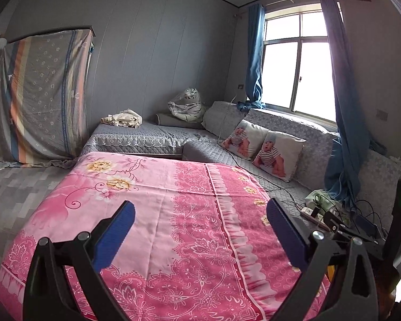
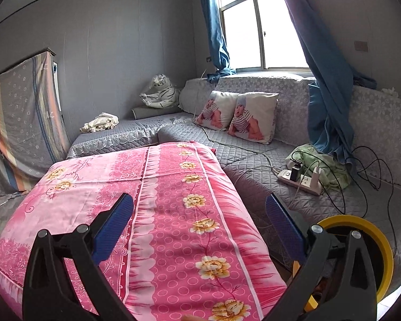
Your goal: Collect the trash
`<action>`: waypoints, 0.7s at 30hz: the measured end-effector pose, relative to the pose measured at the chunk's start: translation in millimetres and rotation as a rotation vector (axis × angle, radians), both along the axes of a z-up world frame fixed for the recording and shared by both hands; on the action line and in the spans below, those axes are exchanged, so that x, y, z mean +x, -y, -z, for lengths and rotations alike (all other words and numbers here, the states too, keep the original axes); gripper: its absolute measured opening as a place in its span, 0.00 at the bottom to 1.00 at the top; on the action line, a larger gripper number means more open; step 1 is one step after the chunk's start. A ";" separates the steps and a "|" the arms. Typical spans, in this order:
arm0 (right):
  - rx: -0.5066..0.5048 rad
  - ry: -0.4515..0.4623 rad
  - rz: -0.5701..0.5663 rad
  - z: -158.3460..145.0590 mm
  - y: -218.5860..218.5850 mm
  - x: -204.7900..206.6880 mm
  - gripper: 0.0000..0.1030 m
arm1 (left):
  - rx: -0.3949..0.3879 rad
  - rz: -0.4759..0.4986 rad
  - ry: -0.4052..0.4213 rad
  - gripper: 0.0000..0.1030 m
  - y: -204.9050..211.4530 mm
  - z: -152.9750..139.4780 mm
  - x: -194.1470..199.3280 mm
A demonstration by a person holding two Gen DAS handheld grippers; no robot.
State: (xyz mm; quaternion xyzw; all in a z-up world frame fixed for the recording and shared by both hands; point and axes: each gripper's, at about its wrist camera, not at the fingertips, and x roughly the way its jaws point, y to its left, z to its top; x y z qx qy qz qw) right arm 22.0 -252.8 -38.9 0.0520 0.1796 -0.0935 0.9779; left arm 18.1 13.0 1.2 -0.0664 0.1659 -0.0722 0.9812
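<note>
Left gripper (image 1: 200,238): mine, wide, holding nothing.
Right gripper (image 2: 199,236): wide, holding nothing.
Trash: none I can see on the desk; whereabouts unknown.
Progress: fits before collecting or after; can't tell.
Desk: pink cloth (image 2: 173,200) covers it.
Room: sofa (image 2: 254,165) at 1 o'clock, window (image 1: 299,61) behind.

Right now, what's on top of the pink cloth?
Nothing lies on the pink cloth; both open tongs, left and right, hang above it. Whatever it covers is hidden.

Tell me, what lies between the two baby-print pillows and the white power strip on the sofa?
Only bare grey quilted sofa cover, crossed by a cable from the power strip toward the pillows; the right wrist view shows it.
</note>
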 end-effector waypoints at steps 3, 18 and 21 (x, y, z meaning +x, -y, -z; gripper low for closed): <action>-0.016 0.017 0.003 1.3 -2.7 -3.7 0.92 | 0.005 -0.003 0.008 0.92 2.8 -1.2 -2.8; -0.003 -0.004 -0.008 7.9 -2.7 -3.4 0.92 | -0.004 -0.006 0.005 0.92 4.0 0.7 -1.6; -0.005 -0.008 -0.008 8.7 -3.0 -2.5 0.92 | -0.006 -0.007 0.003 0.92 3.9 1.3 -0.6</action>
